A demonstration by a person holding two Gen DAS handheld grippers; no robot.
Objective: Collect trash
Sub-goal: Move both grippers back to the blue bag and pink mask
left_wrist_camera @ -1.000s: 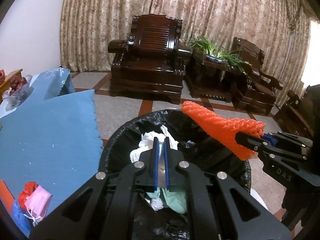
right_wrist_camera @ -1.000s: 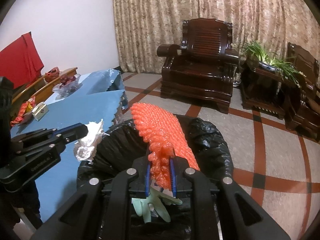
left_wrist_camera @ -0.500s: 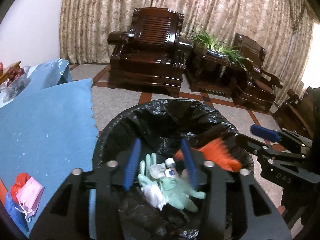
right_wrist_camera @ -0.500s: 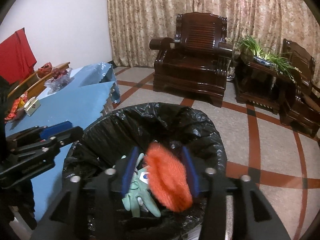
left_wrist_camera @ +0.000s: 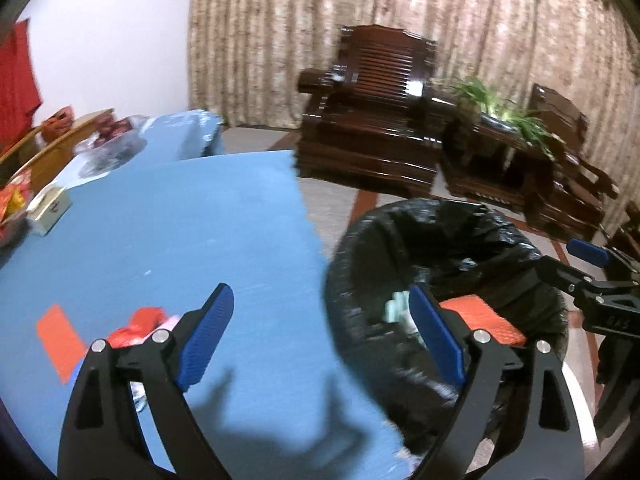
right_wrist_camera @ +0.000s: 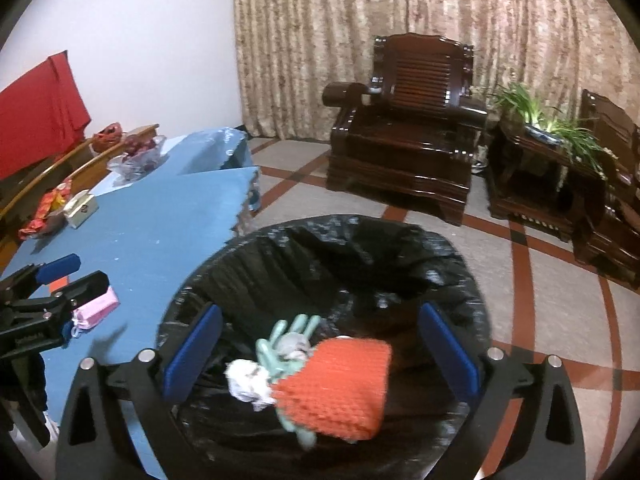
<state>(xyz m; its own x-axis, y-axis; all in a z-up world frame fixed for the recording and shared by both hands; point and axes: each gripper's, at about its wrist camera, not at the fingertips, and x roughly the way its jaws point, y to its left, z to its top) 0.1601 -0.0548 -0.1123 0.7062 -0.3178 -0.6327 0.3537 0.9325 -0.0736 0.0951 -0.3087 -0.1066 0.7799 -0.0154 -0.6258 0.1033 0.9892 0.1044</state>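
A bin lined with a black bag (right_wrist_camera: 360, 248) stands beside the blue table (right_wrist_camera: 160, 224). Inside lie an orange foam net (right_wrist_camera: 340, 388), a crumpled white tissue (right_wrist_camera: 248, 384) and a pale green glove (right_wrist_camera: 288, 340). My right gripper (right_wrist_camera: 320, 348) is open and empty over the bin. My left gripper (left_wrist_camera: 320, 332) is open and empty, over the table edge next to the bin (left_wrist_camera: 440, 232). The orange net (left_wrist_camera: 484, 320) shows in the bin there. A pink pouch (right_wrist_camera: 96, 310) and a red item (left_wrist_camera: 136, 326) lie on the table near the left gripper.
At the table's far end are a small white box (right_wrist_camera: 82, 208), red packets (right_wrist_camera: 44, 216) and a plastic bag of fruit (right_wrist_camera: 138, 156). Dark wooden armchairs (right_wrist_camera: 408, 120) and a plant stand (right_wrist_camera: 540, 152) stand beyond on the tiled floor.
Both grippers opened and dropped the tissue and the orange net into the bin. The left gripper then swung left over the blue table; the right stayed above the bin.
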